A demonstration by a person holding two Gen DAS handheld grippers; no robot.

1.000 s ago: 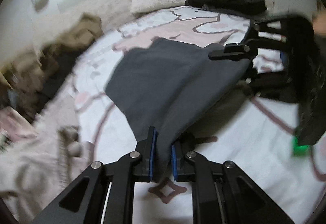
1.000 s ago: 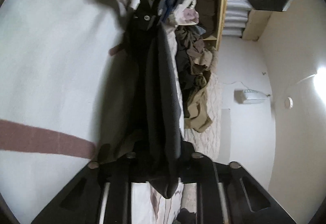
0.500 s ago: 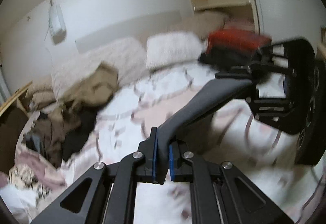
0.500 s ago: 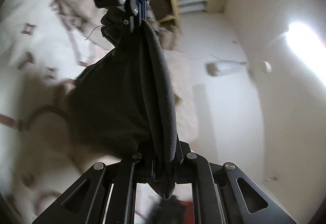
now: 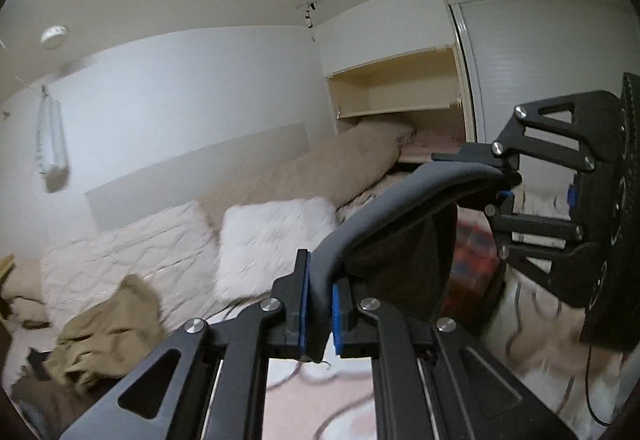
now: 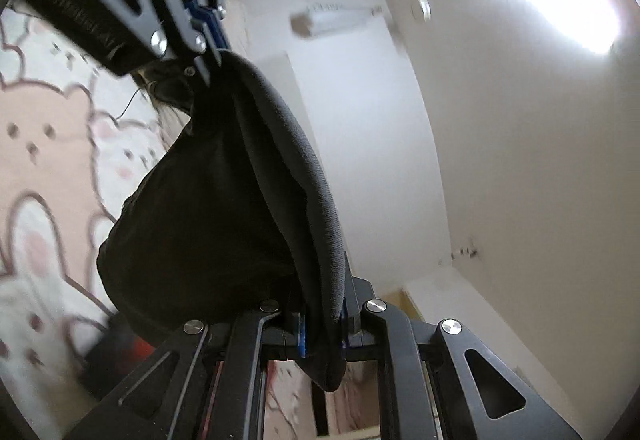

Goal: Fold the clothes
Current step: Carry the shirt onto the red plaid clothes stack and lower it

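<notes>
A dark grey garment (image 5: 400, 236) hangs in the air between my two grippers, lifted off the bed. My left gripper (image 5: 319, 314) is shut on one end of it. My right gripper (image 6: 323, 328) is shut on the other end; it shows in the left wrist view (image 5: 505, 179) at the right. In the right wrist view the garment (image 6: 224, 207) sags in a dark pouch, and the left gripper (image 6: 206, 35) holds its far end at the top left. The garment's lower edge is hidden.
The bed (image 5: 304, 400) has a pink and white bear-print cover (image 6: 44, 143). A white pillow (image 5: 276, 240) and beige pillows (image 5: 340, 163) lie at its head. Tan and dark clothes (image 5: 108, 332) are heaped at the left. A red and dark stack (image 5: 472, 264) sits behind the garment. A shelf niche (image 5: 396, 87) is in the wall.
Both grippers have risen and tilted up, lifting the grey garment off the bed. It lay spread on the cover a second ago and now hangs between them.
</notes>
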